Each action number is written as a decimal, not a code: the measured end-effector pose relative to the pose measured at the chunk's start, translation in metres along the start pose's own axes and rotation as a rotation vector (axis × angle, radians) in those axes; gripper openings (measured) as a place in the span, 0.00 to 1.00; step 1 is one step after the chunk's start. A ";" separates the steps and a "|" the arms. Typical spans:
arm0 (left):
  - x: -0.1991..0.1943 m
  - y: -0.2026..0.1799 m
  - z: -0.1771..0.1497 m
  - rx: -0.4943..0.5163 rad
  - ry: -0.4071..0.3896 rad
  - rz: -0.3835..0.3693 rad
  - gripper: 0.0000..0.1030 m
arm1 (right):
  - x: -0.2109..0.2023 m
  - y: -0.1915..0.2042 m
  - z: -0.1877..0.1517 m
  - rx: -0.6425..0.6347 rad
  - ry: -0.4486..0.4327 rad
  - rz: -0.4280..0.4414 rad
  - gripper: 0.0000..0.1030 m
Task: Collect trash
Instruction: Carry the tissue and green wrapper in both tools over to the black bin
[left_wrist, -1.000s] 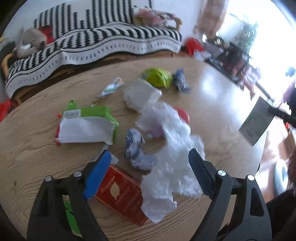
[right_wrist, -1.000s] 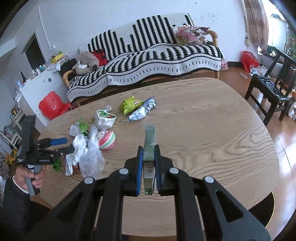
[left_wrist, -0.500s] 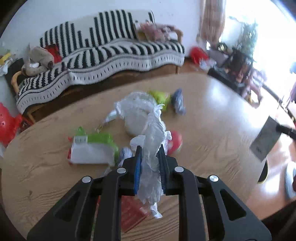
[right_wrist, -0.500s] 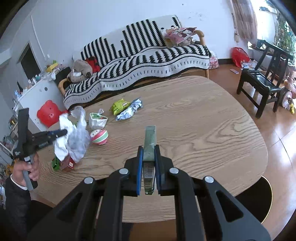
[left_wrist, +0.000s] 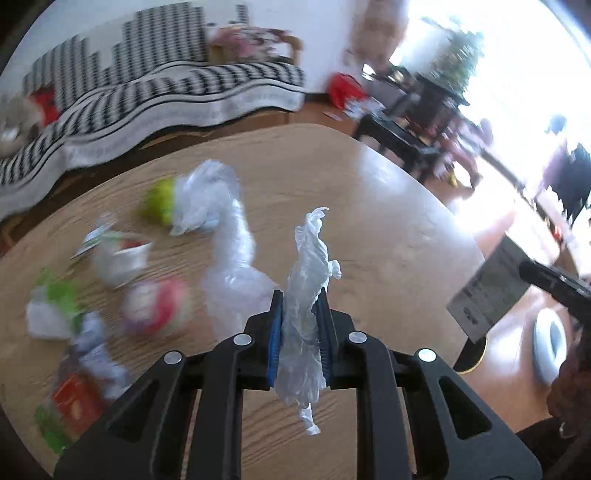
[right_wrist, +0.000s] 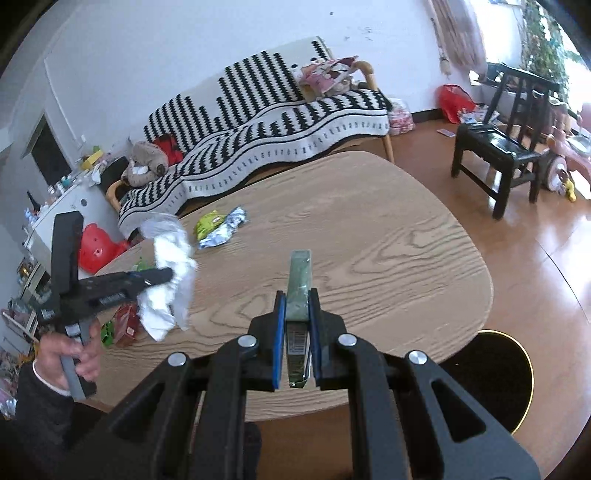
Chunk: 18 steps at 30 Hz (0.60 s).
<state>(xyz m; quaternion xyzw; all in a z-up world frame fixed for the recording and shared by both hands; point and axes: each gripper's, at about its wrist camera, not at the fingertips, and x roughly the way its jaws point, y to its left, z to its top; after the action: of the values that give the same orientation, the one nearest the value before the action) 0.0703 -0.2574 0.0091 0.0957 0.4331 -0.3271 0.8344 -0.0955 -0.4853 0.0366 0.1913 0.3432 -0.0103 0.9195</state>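
Left gripper (left_wrist: 298, 332): my jaws are pressed together on a crumpled white plastic bag (left_wrist: 308, 295); a twisted end sticks up past the tips and a tail hangs below them.
Bag, seen from the right: the bag (right_wrist: 170, 284) hangs off the tip of my left gripper (right_wrist: 162, 275), lifted clear of the wooden table (right_wrist: 369, 251) over its left part.
Left hand (right_wrist: 74, 354): wrapped round the gripper handle, just off the table's near-left edge.
Right gripper (right_wrist: 297, 321): my jaws are pinched nearly closed on a flat dark green wrapper (right_wrist: 298, 291), held edge-on, its top standing well above the tips.
Right wrapper from the left: a grey printed sheet (left_wrist: 491, 291) shows past the table's right rim; I think this is the same wrapper, but the blur keeps me from being sure.
Trash left on the table: a yellow-green packet (right_wrist: 208, 223) and a silver foil wrapper (right_wrist: 223, 232) lie touching near the far-left edge; a red carton (right_wrist: 127, 325) and green scraps (right_wrist: 107, 332) sit near the near-left edge, below the hanging bag.
Blurred pile: a red-and-white ball (left_wrist: 159, 306) and a white cup (left_wrist: 118, 258) sit left of my left gripper.
Open room: the table's middle and whole right half are bare wood out to the rounded rim.
Beyond the edges: a striped sofa (right_wrist: 280, 122) behind, a black chair (right_wrist: 506, 144) well apart at right, a round black bin (right_wrist: 491, 373) tucked under the near-right rim.
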 end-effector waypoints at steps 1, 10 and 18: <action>0.006 -0.009 0.002 0.009 0.005 -0.013 0.16 | -0.001 -0.004 0.000 0.009 -0.003 -0.005 0.12; 0.054 -0.069 0.033 0.023 0.022 -0.111 0.18 | -0.012 -0.048 -0.006 0.093 -0.017 -0.060 0.12; 0.035 -0.081 0.047 -0.008 -0.066 -0.140 0.18 | -0.032 -0.073 -0.007 0.137 -0.051 -0.071 0.12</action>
<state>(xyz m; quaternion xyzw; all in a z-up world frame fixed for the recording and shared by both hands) 0.0652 -0.3563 0.0199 0.0509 0.4123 -0.3860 0.8237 -0.1353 -0.5539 0.0265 0.2412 0.3247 -0.0714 0.9117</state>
